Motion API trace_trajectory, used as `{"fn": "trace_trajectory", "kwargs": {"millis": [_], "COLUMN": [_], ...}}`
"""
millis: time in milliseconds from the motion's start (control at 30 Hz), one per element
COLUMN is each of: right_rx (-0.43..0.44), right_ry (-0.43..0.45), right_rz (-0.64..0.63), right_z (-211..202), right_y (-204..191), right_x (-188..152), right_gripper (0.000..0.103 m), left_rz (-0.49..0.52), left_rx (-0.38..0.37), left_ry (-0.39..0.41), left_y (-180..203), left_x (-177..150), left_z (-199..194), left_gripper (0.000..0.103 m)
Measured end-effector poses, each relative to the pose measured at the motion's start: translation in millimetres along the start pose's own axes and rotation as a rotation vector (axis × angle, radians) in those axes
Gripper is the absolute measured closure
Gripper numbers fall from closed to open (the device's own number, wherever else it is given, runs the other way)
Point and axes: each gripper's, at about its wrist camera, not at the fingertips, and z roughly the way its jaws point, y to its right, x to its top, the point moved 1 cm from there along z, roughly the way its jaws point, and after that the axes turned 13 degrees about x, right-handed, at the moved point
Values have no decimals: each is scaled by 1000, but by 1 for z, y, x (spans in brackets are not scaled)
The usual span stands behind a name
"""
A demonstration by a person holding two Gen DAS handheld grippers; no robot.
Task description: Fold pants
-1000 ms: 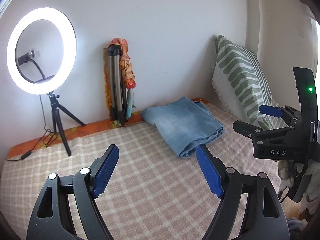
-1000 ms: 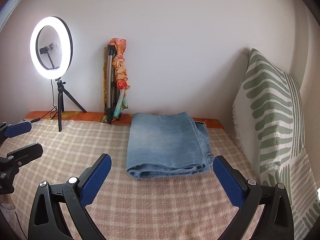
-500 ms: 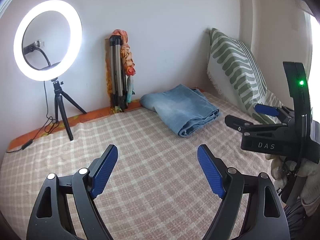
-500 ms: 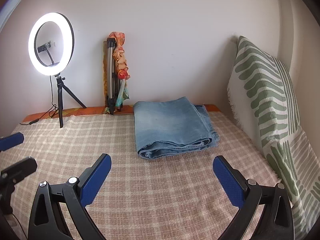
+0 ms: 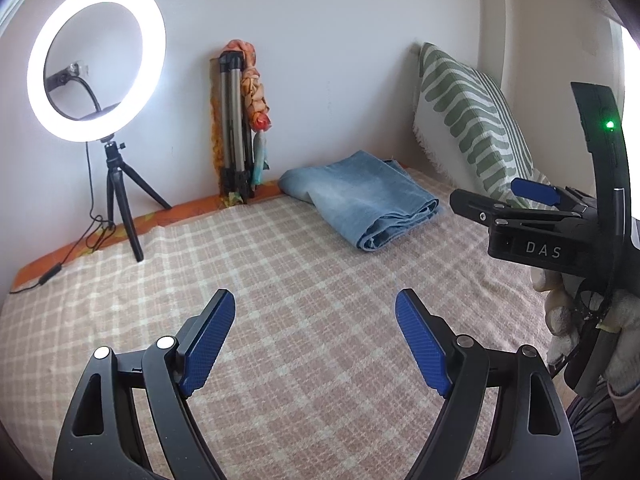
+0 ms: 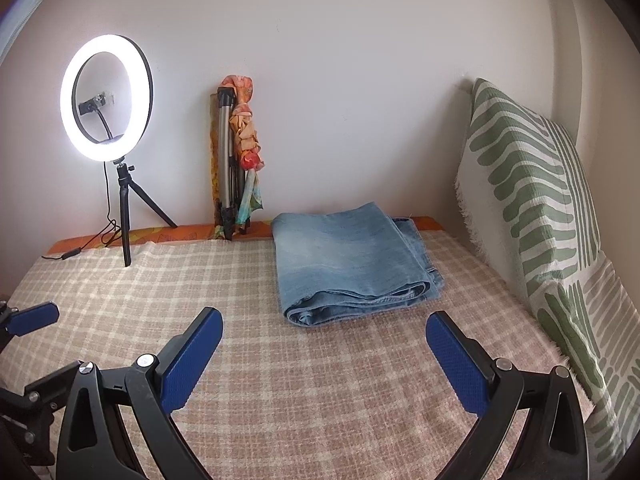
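Jeans (image 6: 352,264) sit folded near the frame's middle on the bed (image 6: 280,400). Both tongs, left (image 5: 316,344) and right (image 6: 324,356), are wide and empty; leave them off the neat pile.

Right wrist view. My right gripper (image 6: 324,344) hangs over the checked blanket (image 6: 280,400), jaws spread wide, nothing between the blue pads (image 6: 192,356). Folded pants (image 6: 352,264) lie flat ahead, near the wall, folded edge toward me, well apart from the fingers. Green-striped pillow (image 6: 532,208) leans at right. Lit ring light (image 6: 106,98) on its small tripod stands far left; a folded tripod (image 6: 228,176) leans against the wall. Left gripper's (image 6: 28,320) pad shows at the left edge.
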Motion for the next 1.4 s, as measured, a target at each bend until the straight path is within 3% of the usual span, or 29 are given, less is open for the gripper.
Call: {"fn": "trace_trajectory", "kwargs": {"millis": [167, 333, 533, 1400], "right_rx": [7, 11, -1, 0], "right_ry": [14, 18, 29, 35], "right_rz": [4, 4, -6, 13], "right_z": [-5, -8, -12, -12], "right_y": [-2, -5, -9, -12], "right_x": [3, 5, 6, 7], "right_gripper": [0, 0, 0, 0], "left_rz": [14, 7, 11, 0], "left_rx": [19, 32, 75, 98], "left_ry": [9, 31, 66, 70], "left_y": [1, -1, -4, -9], "left_x": [0, 3, 7, 9], "left_z": [-6, -15, -26, -33], "left_gripper": [19, 8, 3, 3]}}
